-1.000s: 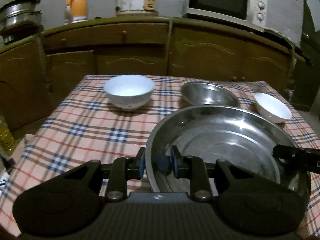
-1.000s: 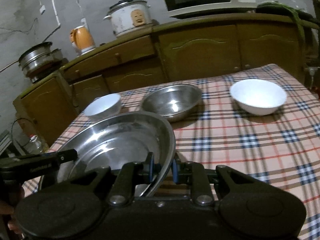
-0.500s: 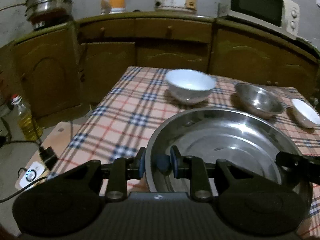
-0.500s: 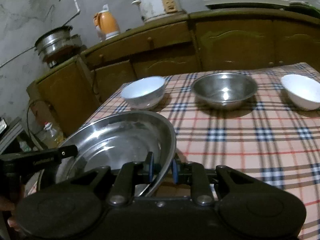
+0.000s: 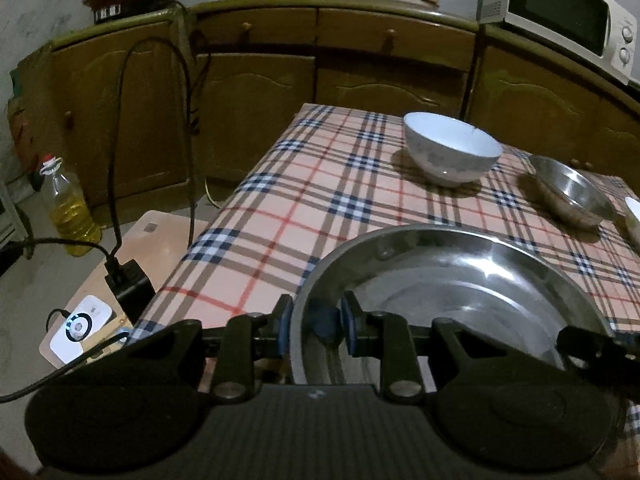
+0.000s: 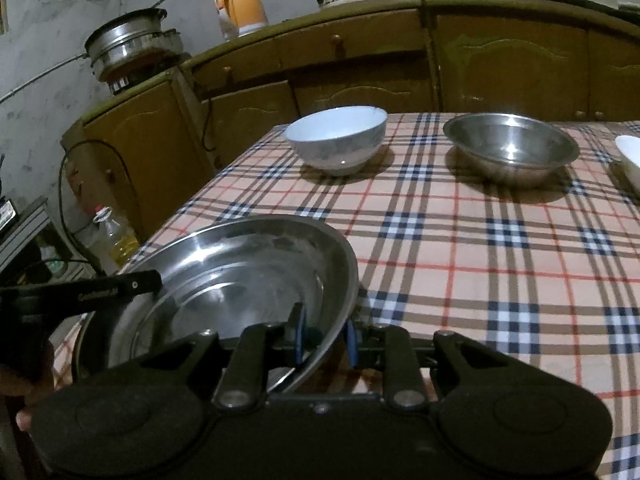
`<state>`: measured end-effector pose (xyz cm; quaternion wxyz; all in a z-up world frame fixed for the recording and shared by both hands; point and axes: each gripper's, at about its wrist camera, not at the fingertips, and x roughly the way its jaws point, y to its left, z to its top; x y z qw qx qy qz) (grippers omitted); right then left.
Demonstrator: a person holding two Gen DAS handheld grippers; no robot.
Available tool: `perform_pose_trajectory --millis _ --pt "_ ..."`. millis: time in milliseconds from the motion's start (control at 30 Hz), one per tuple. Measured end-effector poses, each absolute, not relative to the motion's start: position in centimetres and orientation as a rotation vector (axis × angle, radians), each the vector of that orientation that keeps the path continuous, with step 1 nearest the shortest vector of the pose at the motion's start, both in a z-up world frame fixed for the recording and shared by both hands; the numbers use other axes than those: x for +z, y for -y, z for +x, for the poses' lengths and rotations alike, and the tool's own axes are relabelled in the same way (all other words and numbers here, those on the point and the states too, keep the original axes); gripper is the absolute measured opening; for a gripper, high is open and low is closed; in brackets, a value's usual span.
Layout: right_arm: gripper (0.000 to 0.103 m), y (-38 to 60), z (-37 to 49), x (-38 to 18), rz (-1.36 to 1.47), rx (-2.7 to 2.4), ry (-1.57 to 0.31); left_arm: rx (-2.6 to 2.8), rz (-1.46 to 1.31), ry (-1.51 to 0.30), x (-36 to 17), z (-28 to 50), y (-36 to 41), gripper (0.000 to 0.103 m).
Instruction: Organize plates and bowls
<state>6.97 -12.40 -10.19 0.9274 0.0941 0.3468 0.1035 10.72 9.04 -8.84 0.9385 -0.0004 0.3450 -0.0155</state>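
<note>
A large steel plate point(image 5: 460, 276) point(image 6: 240, 272) hangs over the near left corner of the checked table, held from both sides. My left gripper point(image 5: 314, 318) is shut on its left rim. On the opposite rim my right gripper point(image 6: 324, 338) is shut as well. A big white bowl point(image 5: 452, 152) point(image 6: 338, 140) stands farther back on the cloth. To its right sits a small steel bowl point(image 5: 572, 192) point(image 6: 512, 148). Only a sliver of a second white bowl point(image 5: 634, 208) point(image 6: 630, 158) shows at the right edge.
The checked tablecloth point(image 5: 312, 208) point(image 6: 500, 248) ends at a left edge close to the plate. Below that edge lie an oil bottle point(image 5: 70, 208), a power strip and cables on a board point(image 5: 128, 280). Wooden cabinets point(image 5: 360, 64) with a microwave point(image 5: 560, 12), cooker and kettle run behind.
Both grippers have carried the plate leftward and slightly down toward the table's left corner. The bowls have shifted right in view, and the floor with the bottle has come into sight.
</note>
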Motion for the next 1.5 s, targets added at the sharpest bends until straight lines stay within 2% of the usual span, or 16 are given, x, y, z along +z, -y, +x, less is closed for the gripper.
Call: perform_pose_trajectory --millis 400,500,600,667,800,867,933,1233,1300,1500 --pt "0.027 12.9 7.4 -11.7 0.264 0.206 -0.74 -0.029 -0.024 -0.71 -10.2 11.5 -9.3 0.027" --pt "0.03 13.3 7.4 -11.9 0.293 0.195 -0.757 -0.027 -0.027 -0.715 -10.2 11.5 -9.4 0.029" --pt "0.031 13.9 7.0 -11.5 0.286 0.176 -0.728 -0.013 -0.023 -0.717 -10.2 11.4 -9.4 0.034" --pt "0.032 14.5 6.9 -10.9 0.275 0.168 -0.714 0.015 -0.021 -0.717 -9.9 11.2 -9.4 0.042" --pt "0.042 15.8 6.7 -9.5 0.224 0.168 -0.68 0.056 0.002 -0.705 -8.7 10.6 -9.1 0.05" --pt "0.044 16.7 6.7 -8.7 0.202 0.177 -0.673 0.058 0.02 -0.703 -7.8 10.3 -8.5 0.056" --pt "0.051 17.9 6.5 -7.8 0.172 0.177 -0.654 0.07 0.038 -0.693 -6.7 10.0 -7.5 0.057" --pt "0.059 24.0 7.2 -4.8 0.138 0.123 -0.621 -0.032 0.054 -0.667 -3.6 10.6 0.1 0.064" --pt "0.064 25.3 7.5 -4.5 0.128 0.102 -0.611 -0.065 0.05 -0.663 -3.4 11.1 2.1 0.065" --pt "0.066 29.9 9.3 -4.6 0.141 0.047 -0.623 -0.157 0.063 -0.668 -3.6 13.7 7.7 0.069"
